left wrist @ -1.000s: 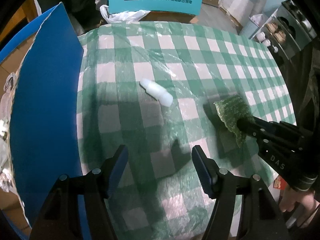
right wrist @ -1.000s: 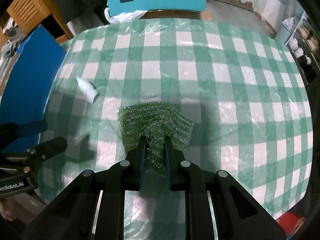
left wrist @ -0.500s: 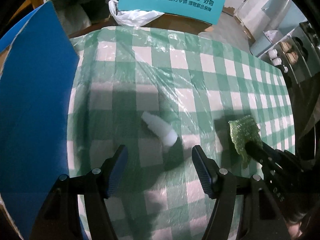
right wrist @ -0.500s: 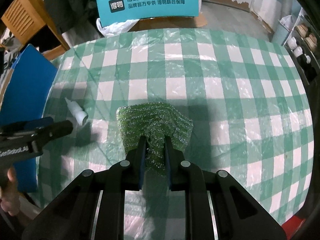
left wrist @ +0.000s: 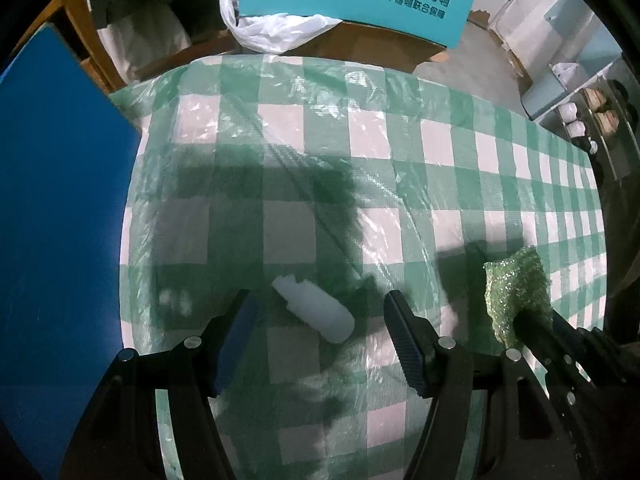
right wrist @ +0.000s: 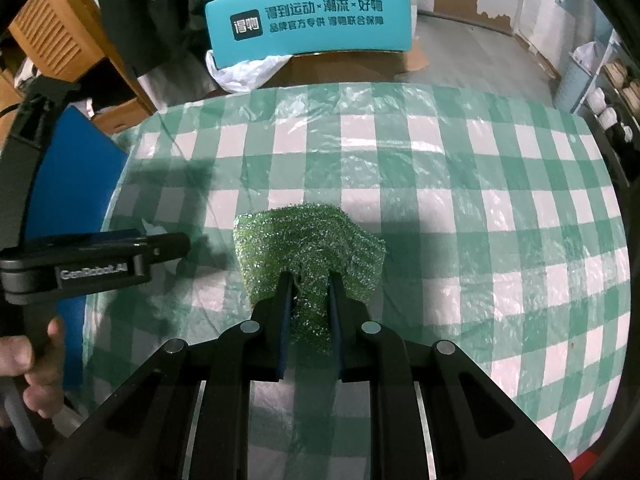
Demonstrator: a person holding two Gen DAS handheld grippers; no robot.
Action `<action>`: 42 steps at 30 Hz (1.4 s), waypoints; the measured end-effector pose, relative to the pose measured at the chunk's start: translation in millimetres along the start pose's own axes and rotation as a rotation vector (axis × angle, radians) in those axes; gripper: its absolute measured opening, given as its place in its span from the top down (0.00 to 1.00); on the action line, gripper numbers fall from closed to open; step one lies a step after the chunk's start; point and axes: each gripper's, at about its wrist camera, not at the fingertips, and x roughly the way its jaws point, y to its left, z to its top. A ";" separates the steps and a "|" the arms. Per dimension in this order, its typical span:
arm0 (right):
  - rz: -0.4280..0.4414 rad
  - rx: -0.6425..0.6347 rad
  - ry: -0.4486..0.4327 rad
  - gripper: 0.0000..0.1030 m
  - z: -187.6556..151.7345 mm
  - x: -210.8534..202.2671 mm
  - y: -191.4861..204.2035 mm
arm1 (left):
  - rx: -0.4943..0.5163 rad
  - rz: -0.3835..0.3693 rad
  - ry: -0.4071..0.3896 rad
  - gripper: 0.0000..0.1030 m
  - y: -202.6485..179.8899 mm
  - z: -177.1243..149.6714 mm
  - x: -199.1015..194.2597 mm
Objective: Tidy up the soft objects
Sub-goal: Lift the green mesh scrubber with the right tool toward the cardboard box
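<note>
White plastic: the little bottle [left wrist: 313,309] now sits right between your left gripper [left wrist: 318,334] fingers; a second ago it lay well ahead of them, farther out on the cloth.
Change: you've brought the left gripper forward over the checked tablecloth [left wrist: 400,168], and the bottle has gone from mid-table to just inside the finger tips.
Meaning: you look lined up for a pick, so the reach seems about done and the squeeze looks like the step in hand.
Left gripper: wide open, holding nothing; one finger [left wrist: 236,332] lies left of the bottle, the other right of it, neither clearly touching.
Bottle: lying on its side, slanted, capped end far-left, wider base near-right, closer to the left finger than to the right one.
Right gripper [right wrist: 310,304]: closed tight on the green scrub pad [right wrist: 308,240], same pinch as before, the pad bunched where the fingers bite and fanned out beyond them.
Pad position: to the right of the bottle, well apart from it; whether it clears the cloth I cannot tell.
Watch: the bottle sits askew, so a squeeze may turn or roll it.
</note>
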 end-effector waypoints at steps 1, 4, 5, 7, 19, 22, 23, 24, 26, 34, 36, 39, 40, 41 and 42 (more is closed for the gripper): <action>0.004 0.001 -0.001 0.85 0.2 -0.5 -0.2 | 0.006 0.011 -0.005 0.35 -2.2 0.0 0.5; 0.012 -0.001 -0.006 0.85 0.7 -2.9 -0.3 | 0.019 0.048 -0.022 0.52 -6.6 -0.3 1.2; 0.013 0.000 -0.008 0.85 1.0 -3.6 -0.7 | 0.026 0.057 -0.026 0.58 -7.5 -0.9 1.7; 0.017 0.005 -0.011 0.85 1.4 -4.8 -2.4 | 0.045 0.074 -0.036 0.65 -10.3 -2.0 2.3; 0.026 0.016 -0.030 0.85 3.5 -15.1 -5.4 | 0.098 0.048 -0.061 0.86 -14.7 -7.6 -8.5; 0.026 0.015 -0.038 0.85 4.6 -18.8 -4.8 | 0.121 0.040 -0.069 0.86 -18.3 -10.1 -14.2; 0.026 0.014 -0.041 0.85 4.9 -20.3 -4.2 | 0.133 0.042 -0.075 0.87 -19.7 -11.2 -17.0; 0.026 0.013 -0.044 0.85 5.3 -22.0 -3.5 | 0.139 0.044 -0.080 0.87 -20.5 -12.2 -19.2; 0.026 0.010 -0.050 0.85 5.6 -25.4 -2.7 | 0.147 0.042 -0.092 0.87 -21.6 -14.3 -25.1; 0.021 -0.001 -0.075 0.85 6.9 -41.3 5.0 | 0.167 0.029 -0.127 0.87 -22.6 -24.9 -48.6; 0.019 -0.005 -0.081 0.85 6.8 -45.4 7.3 | 0.171 0.025 -0.134 0.87 -22.1 -26.2 -52.7; 0.015 -0.014 -0.092 0.85 6.0 -51.7 12.4 | 0.183 0.022 -0.147 0.87 -22.8 -27.8 -59.0; 0.015 -0.016 -0.095 0.85 5.7 -54.1 14.0 | 0.188 0.022 -0.153 0.87 -23.2 -29.2 -62.1; 0.014 -0.018 -0.099 0.85 5.4 -56.8 15.8 | 0.192 0.023 -0.158 0.87 -23.3 -31.1 -64.8; 0.013 -0.021 -0.103 0.85 4.9 -59.2 17.3 | 0.195 0.024 -0.163 0.87 -23.1 -32.7 -67.3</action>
